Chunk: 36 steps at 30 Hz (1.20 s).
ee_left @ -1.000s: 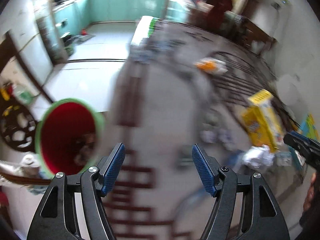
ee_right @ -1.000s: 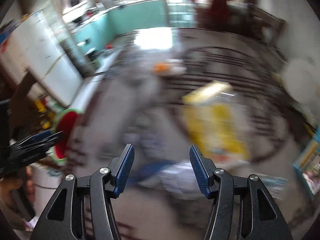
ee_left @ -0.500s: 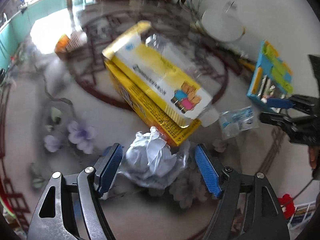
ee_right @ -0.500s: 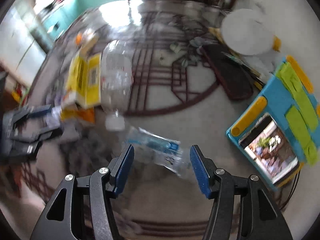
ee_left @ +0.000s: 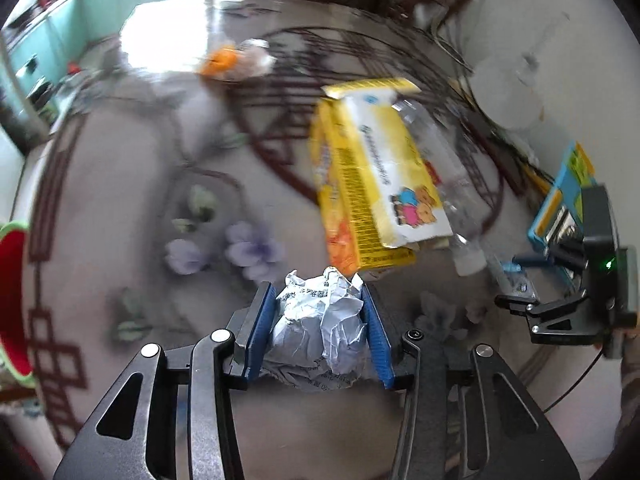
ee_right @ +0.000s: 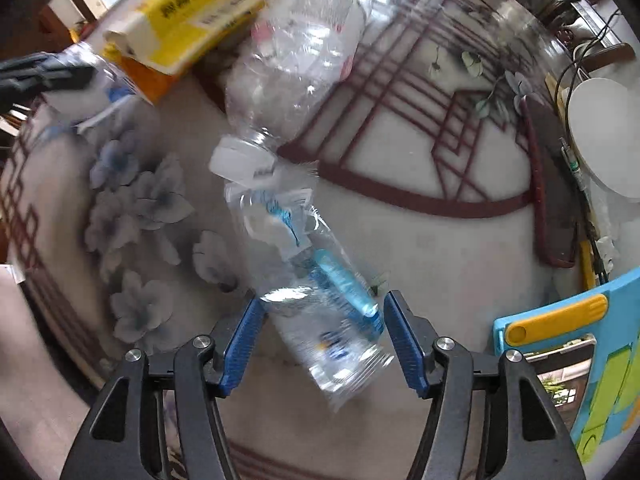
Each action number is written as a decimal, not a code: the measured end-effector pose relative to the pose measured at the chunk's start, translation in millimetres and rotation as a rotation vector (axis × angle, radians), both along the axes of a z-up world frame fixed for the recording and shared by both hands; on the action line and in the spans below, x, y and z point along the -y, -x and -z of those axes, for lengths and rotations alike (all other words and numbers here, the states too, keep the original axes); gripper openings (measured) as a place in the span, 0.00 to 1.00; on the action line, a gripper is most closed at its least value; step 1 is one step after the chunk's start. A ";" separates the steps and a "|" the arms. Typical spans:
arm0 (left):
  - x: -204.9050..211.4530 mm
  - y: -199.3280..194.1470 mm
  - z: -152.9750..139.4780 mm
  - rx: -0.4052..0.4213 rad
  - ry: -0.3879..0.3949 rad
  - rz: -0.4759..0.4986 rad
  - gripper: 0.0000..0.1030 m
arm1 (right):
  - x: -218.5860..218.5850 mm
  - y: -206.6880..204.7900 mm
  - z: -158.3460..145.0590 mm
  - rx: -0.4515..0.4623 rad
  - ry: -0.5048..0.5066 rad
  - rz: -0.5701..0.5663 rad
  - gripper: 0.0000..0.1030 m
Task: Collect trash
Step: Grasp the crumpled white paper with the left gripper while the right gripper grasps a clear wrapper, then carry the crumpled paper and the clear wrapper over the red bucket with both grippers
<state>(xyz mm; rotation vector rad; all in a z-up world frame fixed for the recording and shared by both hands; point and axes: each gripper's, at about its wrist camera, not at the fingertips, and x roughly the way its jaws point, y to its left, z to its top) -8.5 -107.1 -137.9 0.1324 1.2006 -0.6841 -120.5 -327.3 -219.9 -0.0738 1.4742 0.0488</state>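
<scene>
My left gripper (ee_left: 318, 324) is shut on a crumpled white paper ball (ee_left: 320, 328) over the patterned table. Behind it lie a yellow carton (ee_left: 376, 184) and a clear plastic bottle (ee_left: 452, 184). My right gripper (ee_right: 318, 332) is open, its blue pads on either side of a crushed clear bottle with a blue label (ee_right: 316, 280) lying on the table; the pads do not press it. A larger clear bottle (ee_right: 296, 60) with a white cap lies just beyond, next to the yellow carton (ee_right: 188, 12). The right gripper also shows in the left wrist view (ee_left: 516, 280).
A red bin with a green rim (ee_left: 10, 300) stands at the far left edge. An orange wrapper (ee_left: 232, 60) lies at the back. A blue and yellow toy board (ee_right: 568, 360) sits at the right, a white round lid (ee_right: 604, 132) and cables behind it.
My left gripper has closed on the paper ball. My right gripper has moved forward so the crushed bottle now lies between its pads.
</scene>
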 end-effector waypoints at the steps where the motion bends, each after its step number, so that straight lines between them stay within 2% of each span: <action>1: -5.5 -1.5 -2.0 0.008 -0.004 -0.018 0.41 | 2.2 -0.9 0.2 0.008 -0.050 0.037 0.43; 2: -7.5 -2.7 -3.1 0.014 -0.006 -0.032 0.41 | 3.9 -2.7 0.8 0.017 -0.065 0.058 0.39; 3: -13.2 -4.2 -5.2 0.021 -0.006 -0.053 0.41 | 5.6 -3.8 -1.0 0.033 -0.079 0.084 0.26; 7: -32.6 -10.3 -11.1 0.032 0.005 -0.119 0.41 | 18.9 -6.3 -15.4 0.118 -0.212 0.227 0.21; 13: -43.7 -15.7 -16.2 0.055 0.017 -0.161 0.41 | 13.7 -9.6 -48.7 0.256 -0.287 0.298 0.21; 16: -48.2 -15.4 -17.0 0.056 0.028 -0.168 0.41 | 1.6 -21.9 -65.3 0.305 -0.294 0.297 0.21; 21: -56.8 -11.5 -20.1 0.061 0.037 -0.167 0.41 | -18.2 -38.7 -75.7 0.358 -0.334 0.320 0.21; 31: -81.7 -10.0 -15.9 0.057 0.026 -0.207 0.41 | -61.8 -66.7 -76.2 0.370 -0.364 0.272 0.22; 33: -85.8 -10.3 -13.3 0.048 0.024 -0.218 0.41 | -67.0 -70.5 -71.8 0.356 -0.367 0.262 0.28; 36: -89.4 -8.4 -11.8 0.038 0.025 -0.223 0.41 | -71.7 -77.2 -63.3 0.331 -0.319 0.266 0.39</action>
